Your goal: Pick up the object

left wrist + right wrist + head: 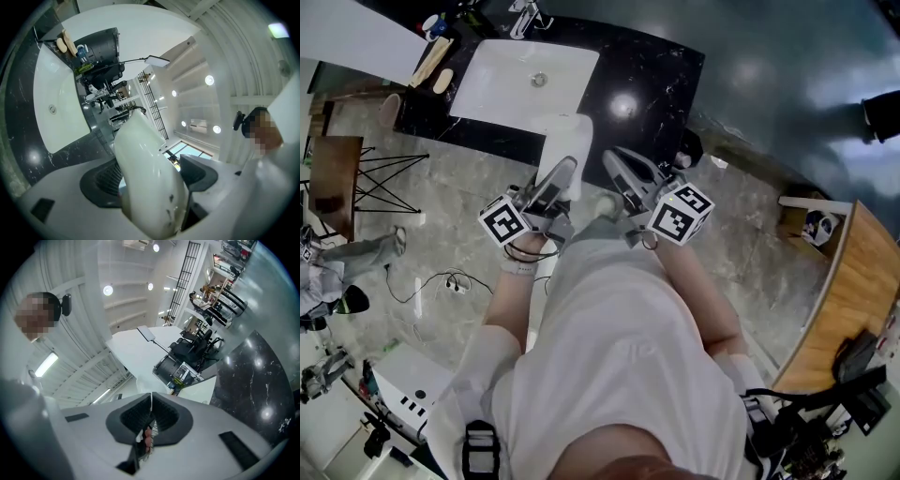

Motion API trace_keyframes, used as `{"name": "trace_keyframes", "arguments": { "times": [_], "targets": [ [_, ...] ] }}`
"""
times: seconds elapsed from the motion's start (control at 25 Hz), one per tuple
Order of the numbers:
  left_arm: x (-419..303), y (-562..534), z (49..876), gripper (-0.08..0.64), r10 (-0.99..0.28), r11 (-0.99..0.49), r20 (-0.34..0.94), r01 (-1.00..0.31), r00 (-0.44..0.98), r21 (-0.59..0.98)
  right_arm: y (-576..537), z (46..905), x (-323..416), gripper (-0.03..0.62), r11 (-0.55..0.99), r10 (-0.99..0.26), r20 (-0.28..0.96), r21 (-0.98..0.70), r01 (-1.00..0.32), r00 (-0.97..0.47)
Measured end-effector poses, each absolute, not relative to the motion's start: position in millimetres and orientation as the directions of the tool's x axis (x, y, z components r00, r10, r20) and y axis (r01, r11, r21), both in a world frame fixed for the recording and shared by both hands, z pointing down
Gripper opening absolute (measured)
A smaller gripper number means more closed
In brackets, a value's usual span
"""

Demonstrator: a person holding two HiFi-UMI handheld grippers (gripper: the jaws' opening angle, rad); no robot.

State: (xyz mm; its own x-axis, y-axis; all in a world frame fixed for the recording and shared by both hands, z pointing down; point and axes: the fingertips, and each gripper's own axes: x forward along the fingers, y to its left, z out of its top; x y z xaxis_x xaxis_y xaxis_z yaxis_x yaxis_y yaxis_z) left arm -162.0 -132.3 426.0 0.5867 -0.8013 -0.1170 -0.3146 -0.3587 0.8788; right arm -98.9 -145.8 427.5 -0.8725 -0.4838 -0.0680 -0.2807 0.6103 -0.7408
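Note:
A white glossy object (565, 141) with a rounded body stands up between the jaws of my left gripper (555, 183), in front of the counter. In the left gripper view the same object (140, 159) fills the gap between the dark pads (105, 180), and my left gripper (152, 176) is shut on it. Just to its right my right gripper (623, 173) points toward the counter, apart from the object. Seen from the right gripper view, my right gripper (151, 416) has its pads pressed together with only a thin pale sliver between them.
A black marble counter (656, 66) holds a white sink basin (502, 80) with a faucet (525, 14) and small toiletries (431, 61). A wooden chair (333, 178) stands at left, a wooden desk (853, 300) at right. A cable (450, 279) lies on the stone floor.

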Motion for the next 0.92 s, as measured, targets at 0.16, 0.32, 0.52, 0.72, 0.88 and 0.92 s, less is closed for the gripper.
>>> {"name": "trace_keyframes", "arguments": {
  "times": [0.16, 0.32, 0.52, 0.72, 0.88, 0.92],
  "targets": [
    [-159, -132, 427, 0.388, -0.793, -0.357, -0.122, -0.294, 0.597, 0.887, -148, 431, -97, 0.021, 0.610, -0.496, -0.057, -0.733, -0.301, -0.866],
    [-155, -133, 430, 0.387, -0.783, -0.350, -0.121, -0.272, 0.610, 0.896, -149, 432, -95, 0.021, 0.599, -0.511, -0.057, -0.740, -0.308, -0.858],
    [-157, -130, 432, 0.385, -0.786, -0.340, -0.118, -0.265, 0.607, 0.902, -148, 435, -97, 0.021, 0.595, -0.513, -0.052, -0.741, -0.311, -0.857],
    [-153, -135, 434, 0.383, -0.779, -0.341, -0.111, -0.268, 0.617, 0.901, -152, 438, -93, 0.021, 0.576, -0.524, -0.042, -0.753, -0.318, -0.851],
    [-147, -137, 435, 0.382, -0.779, -0.332, -0.109, -0.260, 0.617, 0.907, -155, 439, -84, 0.021, 0.562, -0.536, -0.032, -0.759, -0.329, -0.844],
    [-146, -137, 435, 0.382, -0.780, -0.329, -0.109, -0.256, 0.616, 0.909, -155, 440, -82, 0.021, 0.558, -0.539, -0.029, -0.760, -0.331, -0.842]
  ]
}}
